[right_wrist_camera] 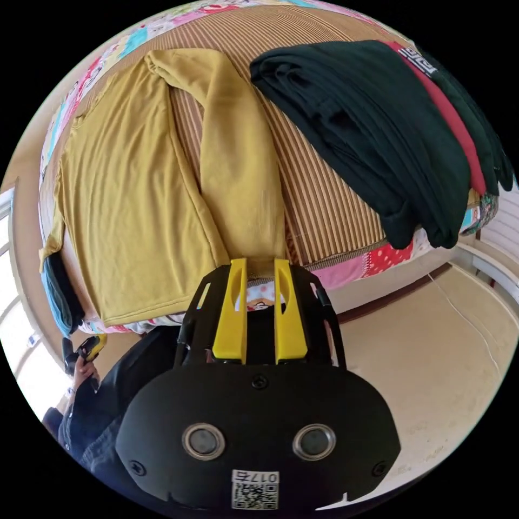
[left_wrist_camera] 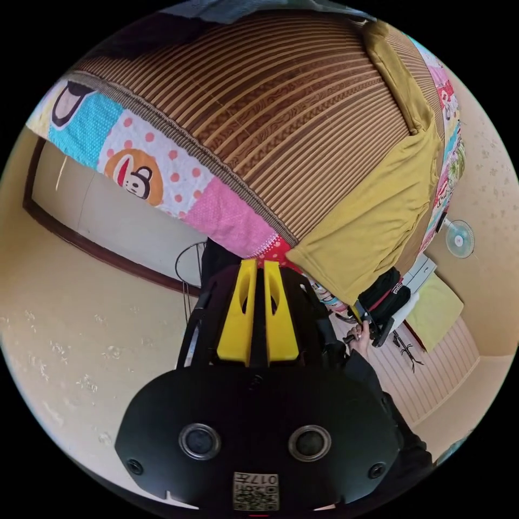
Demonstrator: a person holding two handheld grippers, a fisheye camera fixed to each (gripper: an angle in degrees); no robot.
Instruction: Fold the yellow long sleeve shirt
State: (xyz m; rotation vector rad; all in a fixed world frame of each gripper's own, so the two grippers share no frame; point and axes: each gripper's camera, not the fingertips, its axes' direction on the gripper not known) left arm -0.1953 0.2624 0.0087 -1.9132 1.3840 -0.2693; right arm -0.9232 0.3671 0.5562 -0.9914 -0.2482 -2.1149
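Striped brown matting (right_wrist_camera: pixel 319 200) covers a bed with a patchwork quilt (left_wrist_camera: pixel 178 178) beneath it, where the yellow long sleeve shirt (right_wrist_camera: pixel 130 205) lies spread flat, one sleeve (right_wrist_camera: pixel 240 162) folded down beside its body toward the bed's edge. Beside it sits a stack of dark folded clothes (right_wrist_camera: pixel 378 130). The right gripper (right_wrist_camera: pixel 259 270) hovers at the sleeve's cuff, jaws parted and grasping nothing. The left gripper (left_wrist_camera: pixel 259 270), jaws nearly together and empty, sits near the shirt's hem corner (left_wrist_camera: pixel 303 254).
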